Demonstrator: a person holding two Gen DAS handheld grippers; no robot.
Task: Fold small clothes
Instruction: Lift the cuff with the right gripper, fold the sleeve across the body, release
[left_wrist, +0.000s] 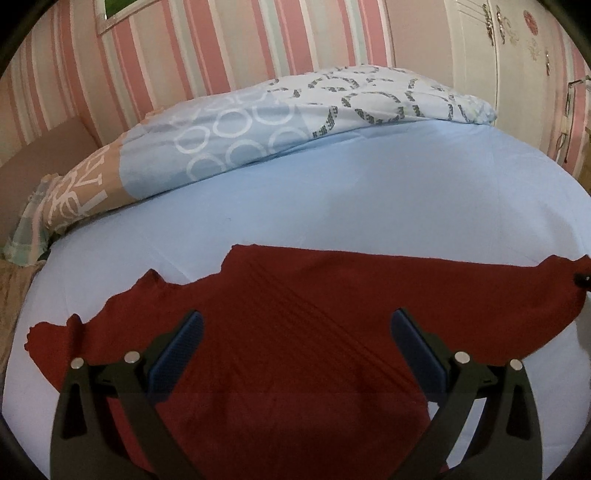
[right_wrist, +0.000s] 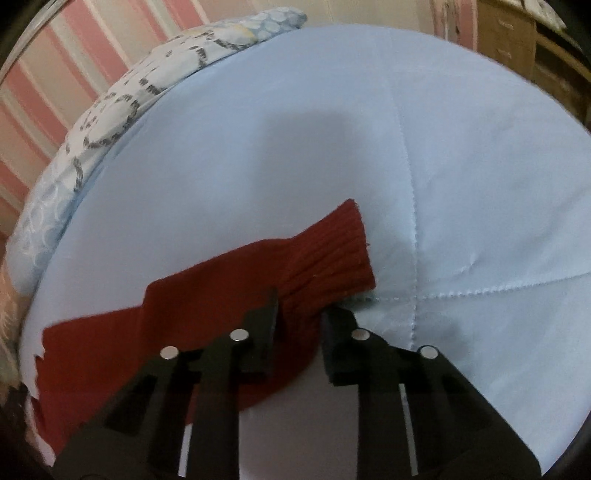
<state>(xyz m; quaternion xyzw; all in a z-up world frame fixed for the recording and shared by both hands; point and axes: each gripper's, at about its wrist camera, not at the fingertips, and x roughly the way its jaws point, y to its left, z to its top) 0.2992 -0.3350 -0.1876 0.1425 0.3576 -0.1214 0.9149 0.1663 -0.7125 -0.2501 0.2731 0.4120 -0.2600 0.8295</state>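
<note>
While the red knitted sweater (left_wrist: 295, 332) lies spread flat on the light blue bedsheet (left_wrist: 369, 184), near the front edge of the bed, neither claw has hold of it. In the left wrist view the left gripper (left_wrist: 295, 332) is seen wide open above the body of the garment, its blue pads (left_wrist: 177, 354) well apart and nothing between them. In the right wrist view the right gripper (right_wrist: 300, 321) is held partly open, its jaws set on either side of the sleeve (right_wrist: 325, 251) just behind the ribbed cuff (right_wrist: 347, 243); whether the fingers touch the knit cannot be told, and the cloth is not yet pinched.

The knit is judged to be soft, light and limp, with some thickness and a slightly grippy surface, so slipping is unlikely but sagging and bunching are to be expected when it is lifted. A firm hold is best taken on the sleeve near the cuff, where the ribbing is denser, and on an edge or shoulder of the body rather than the flat middle. A patterned duvet (left_wrist: 258, 122) is piled at the far left, against the striped wall (left_wrist: 184, 48).
</note>
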